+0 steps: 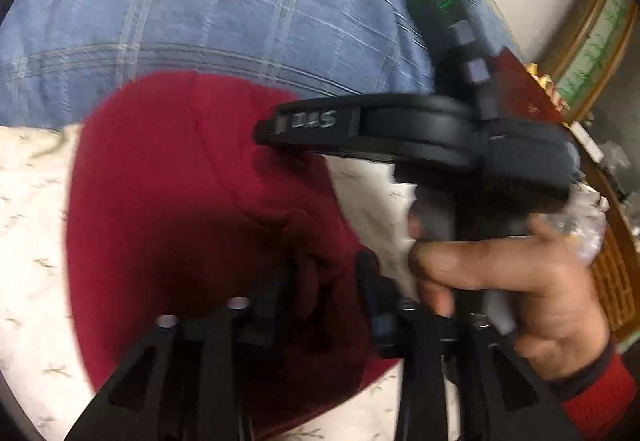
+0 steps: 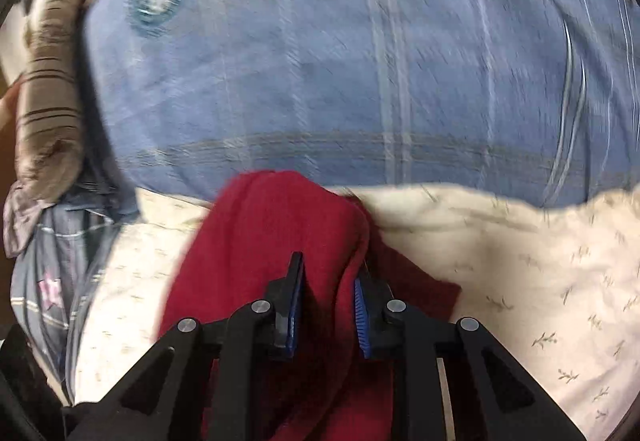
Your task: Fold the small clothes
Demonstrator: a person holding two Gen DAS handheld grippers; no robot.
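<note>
Cream leaf-print bed sheet [image 2: 520, 261] carries a dark red knit garment [image 2: 260, 233] under both tools. Right tool [image 2: 328, 305] pinches a raised fold; left tool [image 1: 324, 289] open, cloth between its jaws. Keep the fold taut, lay edges aligned.

Materials and finishes on view: soft cloths, matt black plastic.
The red garment [image 2: 256, 241] is matt, fuzzy knit cloth. The cream sheet [image 2: 520, 261] is smooth printed cotton-like cloth; the blue checked pillow [image 2: 320, 61] is woven cloth, lightly creased. The right gripper [image 2: 328, 305] is matt black plastic with ribbed blue pads [image 2: 360, 317] and bright metal pins.
</note>
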